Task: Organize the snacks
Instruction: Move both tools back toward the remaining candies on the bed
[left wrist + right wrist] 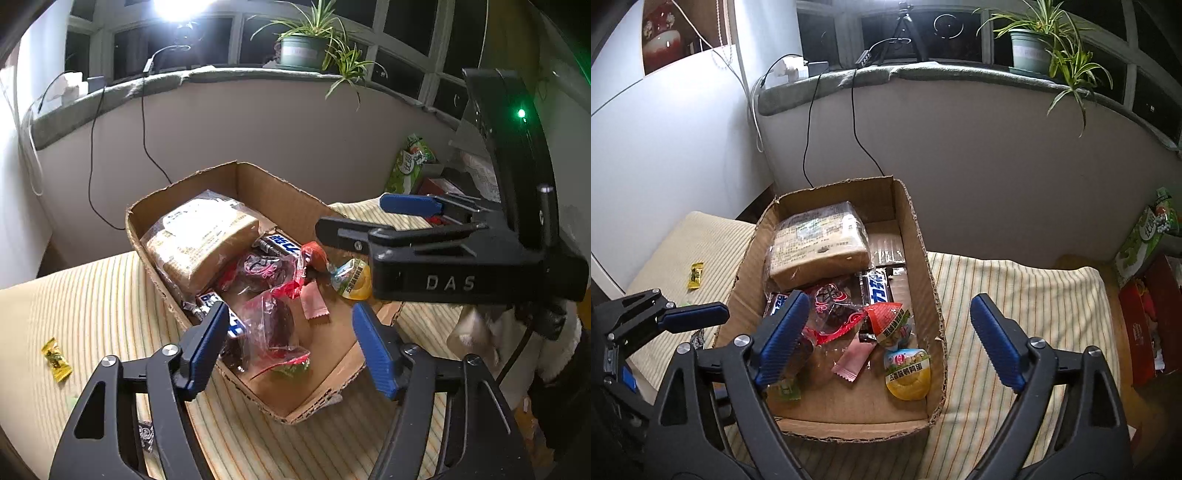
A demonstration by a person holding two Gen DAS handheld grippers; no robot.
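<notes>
Hovering over a shallow cardboard box (925, 258) of snacks on a striped yellow cloth (1015, 288): left gripper (291, 343) with blue pads spread wide, nothing clamped between them, only box contents seen through the gap; right gripper (886, 332) likewise wide apart and holding nothing. No earlier view to compare. In the left wrist view, right gripper (360, 216) reaching in from the right edge above the box's far side, one blue pad (408, 204) raised clear of the other black finger. In the right wrist view, left gripper's blue pad (694, 314) poking in at the left, just outside the box wall. Inside the box: a wrapped bread loaf (820, 245) at the far end, leaning against the left wall; a dark chocolate bar with white lettering (877, 290) beside it; a second such bar (777, 302) partly hidden behind the near finger; clear packets with red edges (831, 310) in the middle; an orange-topped packet (888, 319) touching them; a small pink wrapper (851, 360) lying flat on the bare floor; a yellow jelly-like cup (908, 373) near the right wall. Outside the box, well apart on the cloth to the left, a lone yellow candy (56, 359). Beyond, a grey sill (923, 72) with a potted plant (1032, 48), cables trailing down the wall, a green bag (1145, 236) at the far right.
</notes>
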